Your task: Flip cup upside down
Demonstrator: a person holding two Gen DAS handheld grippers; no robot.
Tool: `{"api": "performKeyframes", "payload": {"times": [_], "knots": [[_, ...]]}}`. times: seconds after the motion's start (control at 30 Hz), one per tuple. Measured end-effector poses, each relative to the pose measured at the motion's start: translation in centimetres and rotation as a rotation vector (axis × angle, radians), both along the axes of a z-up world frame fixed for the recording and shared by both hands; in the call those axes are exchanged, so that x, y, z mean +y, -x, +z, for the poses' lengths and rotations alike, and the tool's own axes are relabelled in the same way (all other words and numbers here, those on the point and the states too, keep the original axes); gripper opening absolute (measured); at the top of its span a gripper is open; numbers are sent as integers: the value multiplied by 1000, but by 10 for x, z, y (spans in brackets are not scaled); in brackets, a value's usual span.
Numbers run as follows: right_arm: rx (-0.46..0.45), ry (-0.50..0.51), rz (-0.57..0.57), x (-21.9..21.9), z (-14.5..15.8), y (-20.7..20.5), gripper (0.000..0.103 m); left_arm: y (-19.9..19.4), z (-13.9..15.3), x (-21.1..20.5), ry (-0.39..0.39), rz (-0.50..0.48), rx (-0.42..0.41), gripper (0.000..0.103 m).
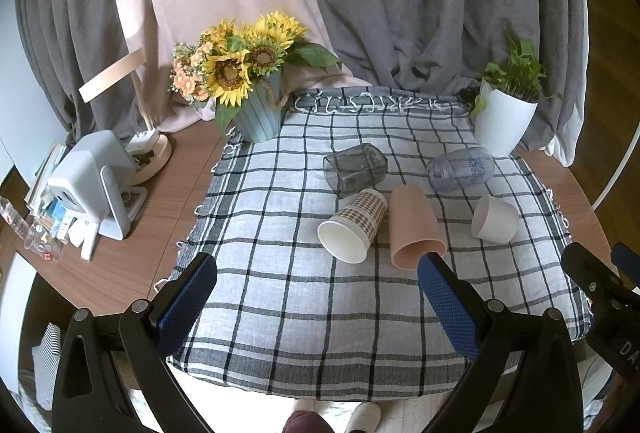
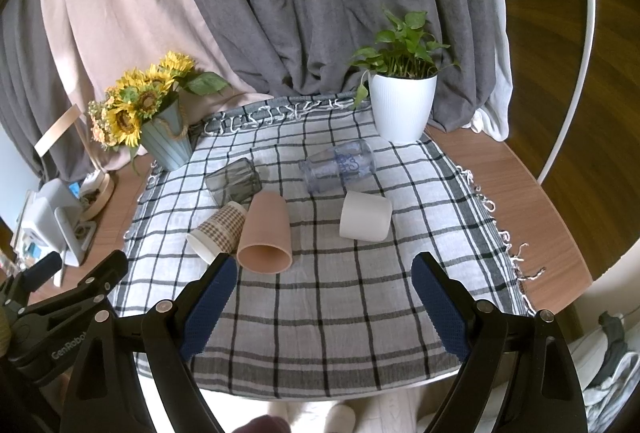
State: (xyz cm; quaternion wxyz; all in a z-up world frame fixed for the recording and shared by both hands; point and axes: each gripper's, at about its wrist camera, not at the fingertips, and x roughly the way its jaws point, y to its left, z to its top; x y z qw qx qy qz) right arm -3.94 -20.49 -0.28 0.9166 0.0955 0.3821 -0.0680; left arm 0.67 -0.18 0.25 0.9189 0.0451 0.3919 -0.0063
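Note:
Several cups lie on their sides on a checked cloth. A plaid paper cup lies beside a pink cup. A white cup, a dark glass tumbler and a clear printed cup lie around them. My left gripper is open and empty, above the cloth's near part, short of the plaid and pink cups. My right gripper is open and empty, near the cloth's front, short of the pink and white cups.
A sunflower pot stands at the cloth's back left. A white plant pot stands at the back right. A white device and clutter sit on the wooden table at the left. Curtains hang behind.

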Motion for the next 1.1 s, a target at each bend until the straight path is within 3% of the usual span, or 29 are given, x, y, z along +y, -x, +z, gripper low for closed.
{"api": "performKeyframes", "payload": {"times": [0.53,0.7,1.0,1.1], "knots": [[12,-1,-17,-2,-7,-4,89,-11,-11,-10,-18,-40,23,103],[24,-20,-65,-12,-13,-10,89,-27,-15,-26,-53,-115,42,103],[51,-69,-191,-37,-22,-22,89,-74,-25,-70,-43,-322,110,102],[47,-97,-244,-46,-24,-27,89,-91,-28,-90,-79,-382,120,102]]}}
